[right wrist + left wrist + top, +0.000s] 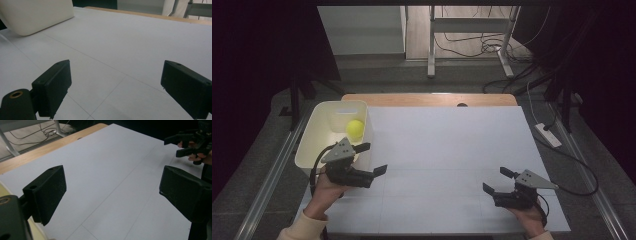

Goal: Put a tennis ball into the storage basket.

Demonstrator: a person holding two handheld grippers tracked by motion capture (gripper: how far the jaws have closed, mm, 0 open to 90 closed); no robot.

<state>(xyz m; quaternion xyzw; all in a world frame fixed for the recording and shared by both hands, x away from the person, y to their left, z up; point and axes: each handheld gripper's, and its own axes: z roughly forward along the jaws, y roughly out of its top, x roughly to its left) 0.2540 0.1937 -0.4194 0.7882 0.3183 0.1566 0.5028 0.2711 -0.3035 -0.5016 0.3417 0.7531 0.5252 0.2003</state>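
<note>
Left gripper (373,157) sits at the near-left of the counter (447,145), right beside the near right corner of the cream bin (314,137). Its fingers (47,192) stand wide, nothing between them, just bare white surface. One finger reaches over the bin's rim in the high view, the other hangs over the counter just outside the bin wall. The gripper points toward the middle of the counter.

Yellow ball (355,129) lies inside the bin, on its floor toward the far right side, a short way beyond the left gripper. Nothing touches it.

Right gripper (498,181) is at the near-right of the counter, held low in the person's right hand (528,220), well apart from the bin and ball. Its fingers (53,87) are also wide, with nothing gripped. In the right gripper view they frame bare counter, with the bin's rounded outer wall (35,15) at the far upper left. In the left gripper view the right gripper (186,145) shows far off at the upper right, fingers apart.

Counter top is a white sheet with faint grid lines; a wood edge (427,99) shows along the far side. The left hand (324,192) comes in from the bottom left, pale sleeve at the wrist. Cables trail from both grippers.
</note>
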